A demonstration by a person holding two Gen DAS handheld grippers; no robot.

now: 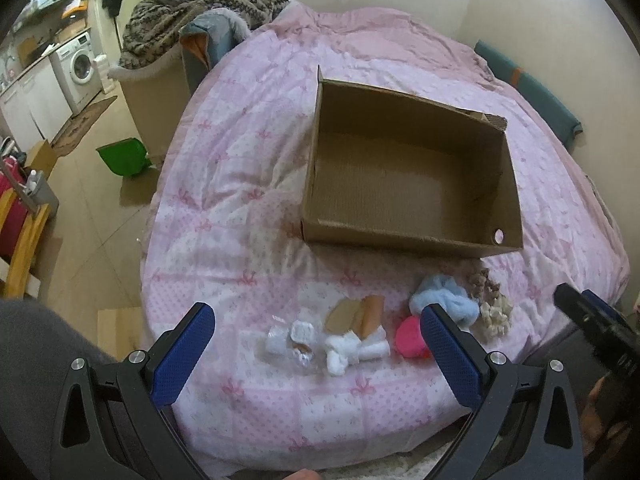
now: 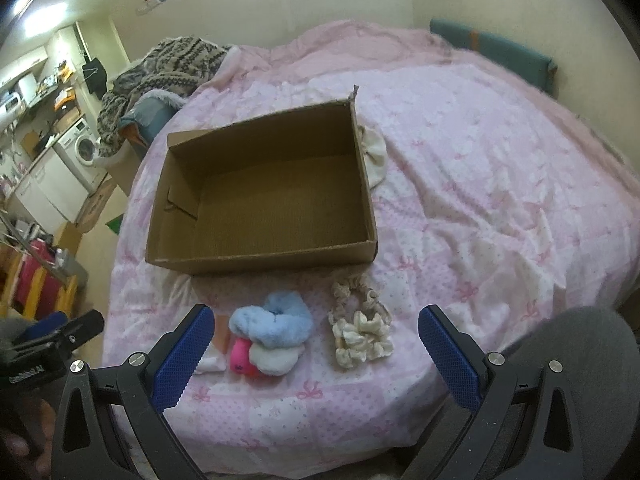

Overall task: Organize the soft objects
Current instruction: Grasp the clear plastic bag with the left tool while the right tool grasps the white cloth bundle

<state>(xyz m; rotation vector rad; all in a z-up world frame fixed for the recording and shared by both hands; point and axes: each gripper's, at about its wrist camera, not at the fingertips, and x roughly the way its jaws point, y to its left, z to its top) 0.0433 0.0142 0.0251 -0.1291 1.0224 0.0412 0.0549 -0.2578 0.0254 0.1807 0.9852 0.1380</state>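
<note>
An open, empty cardboard box sits on the pink bed; it also shows in the right wrist view. In front of it lie soft items: white cotton pieces, tan pads, a pink plush, a blue fluffy scrunchie, and cream and beige scrunchies. My left gripper is open above the cotton pieces. My right gripper is open above the scrunchies. Neither holds anything.
The pink quilt covers the bed. A cream cloth lies behind the box's right side. A heap of knitted blankets sits at the bed's far left. A green dustpan lies on the floor.
</note>
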